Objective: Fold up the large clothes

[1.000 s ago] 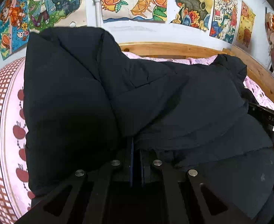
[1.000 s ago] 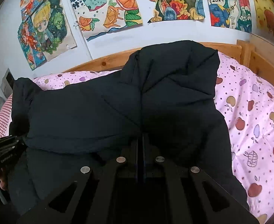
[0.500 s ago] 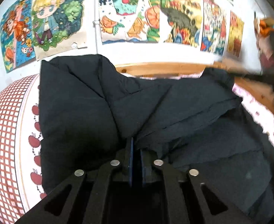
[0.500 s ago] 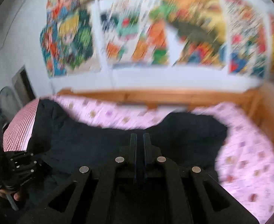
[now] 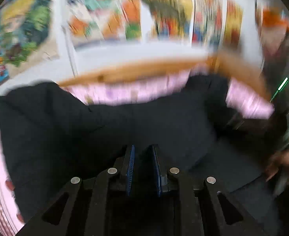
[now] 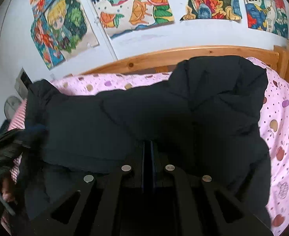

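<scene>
right wrist view alone shows the black coat [image 6: 144,118] sharply, right gripper [image 6: 148,157] jaws together.

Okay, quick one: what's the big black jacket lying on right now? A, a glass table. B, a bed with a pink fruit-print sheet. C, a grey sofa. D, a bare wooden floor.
B: the black jacket is spread over a pink fruit-print sheet inside a wooden bed frame.

Left wrist view heavily motion-blurred; right wrist view sharp, evenly daylit; fisheye bending, dark corners in both.
</scene>
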`<state>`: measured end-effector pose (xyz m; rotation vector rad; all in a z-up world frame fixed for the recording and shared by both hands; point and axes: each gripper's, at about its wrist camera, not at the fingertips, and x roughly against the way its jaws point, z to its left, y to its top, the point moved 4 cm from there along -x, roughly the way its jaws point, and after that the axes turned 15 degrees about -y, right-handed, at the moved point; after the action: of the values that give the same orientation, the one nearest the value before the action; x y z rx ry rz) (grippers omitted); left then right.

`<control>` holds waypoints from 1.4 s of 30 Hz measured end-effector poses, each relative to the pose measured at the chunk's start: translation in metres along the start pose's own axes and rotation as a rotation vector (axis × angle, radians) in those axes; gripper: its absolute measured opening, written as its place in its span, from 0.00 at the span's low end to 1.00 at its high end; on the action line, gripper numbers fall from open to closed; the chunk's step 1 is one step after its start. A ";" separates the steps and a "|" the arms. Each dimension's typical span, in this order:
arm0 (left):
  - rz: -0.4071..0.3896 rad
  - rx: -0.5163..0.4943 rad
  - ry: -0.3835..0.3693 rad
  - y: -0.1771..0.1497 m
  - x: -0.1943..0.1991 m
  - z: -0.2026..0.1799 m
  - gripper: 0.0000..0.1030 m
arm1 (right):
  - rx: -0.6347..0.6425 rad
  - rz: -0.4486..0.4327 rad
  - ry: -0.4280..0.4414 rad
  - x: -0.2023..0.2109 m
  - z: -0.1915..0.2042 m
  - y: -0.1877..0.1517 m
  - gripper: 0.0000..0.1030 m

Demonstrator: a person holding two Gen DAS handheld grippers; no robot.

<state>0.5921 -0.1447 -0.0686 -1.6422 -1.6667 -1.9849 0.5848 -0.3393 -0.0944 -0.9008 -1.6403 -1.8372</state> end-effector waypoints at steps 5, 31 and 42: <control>0.049 0.080 -0.033 -0.007 -0.040 0.028 0.16 | -0.023 0.108 0.061 -0.053 -0.003 -0.004 0.01; -0.296 0.231 0.037 -0.015 0.094 -0.007 0.83 | -0.187 -0.131 -0.035 0.093 -0.031 -0.030 0.65; -0.430 0.178 0.107 -0.048 0.220 -0.075 1.00 | -0.023 -0.380 -0.158 0.257 -0.025 -0.050 0.96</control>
<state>0.4195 -0.0637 0.0721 -1.1710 -2.2251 -1.9692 0.3769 -0.3434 0.0674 -0.8012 -2.0037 -2.0793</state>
